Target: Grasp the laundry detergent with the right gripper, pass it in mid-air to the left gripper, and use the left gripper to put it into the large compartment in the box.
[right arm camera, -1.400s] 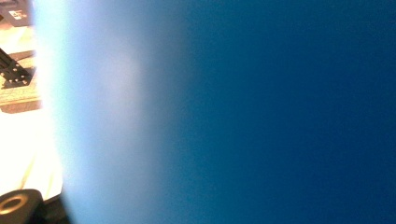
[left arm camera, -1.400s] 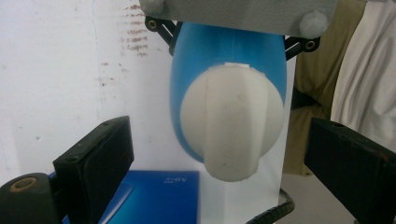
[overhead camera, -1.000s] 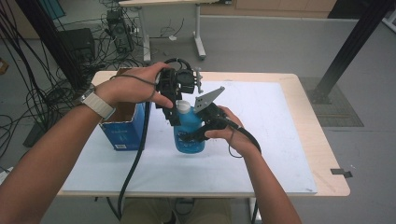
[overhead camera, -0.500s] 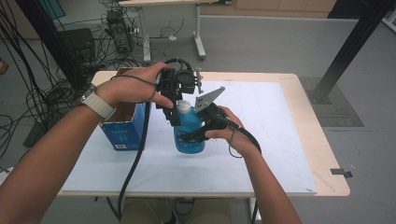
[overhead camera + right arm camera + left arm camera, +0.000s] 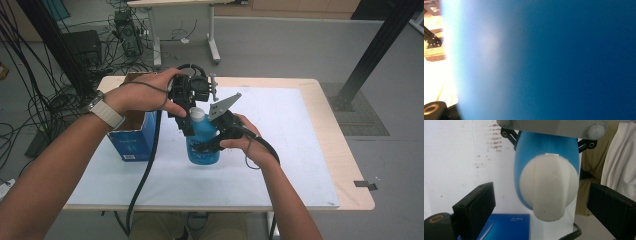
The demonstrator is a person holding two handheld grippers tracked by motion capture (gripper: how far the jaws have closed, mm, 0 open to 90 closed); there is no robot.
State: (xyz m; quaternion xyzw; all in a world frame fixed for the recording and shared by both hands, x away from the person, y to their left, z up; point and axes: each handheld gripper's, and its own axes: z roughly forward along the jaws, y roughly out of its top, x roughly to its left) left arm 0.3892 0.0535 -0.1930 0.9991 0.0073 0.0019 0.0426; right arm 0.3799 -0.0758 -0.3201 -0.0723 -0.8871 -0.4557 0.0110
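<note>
Right tongs [image 5: 212, 145] clamp the blue bottle [image 5: 202, 142]; left tongs [image 5: 192, 120] gape around its white cap [image 5: 549, 188] at twelve o'clock, seemingly not yet unscrewed.

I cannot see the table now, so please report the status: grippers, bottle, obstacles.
Right gripper shut on blue bottle. Left gripper open around white cap, pads apart from it. Blue box beside, not blocking.

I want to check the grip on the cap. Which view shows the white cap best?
The left gripper view: the cap sits large and sharp between the open jaws. The high view shows it small, beside the left gripper. The right gripper view gives blurred blue bottle.
</note>
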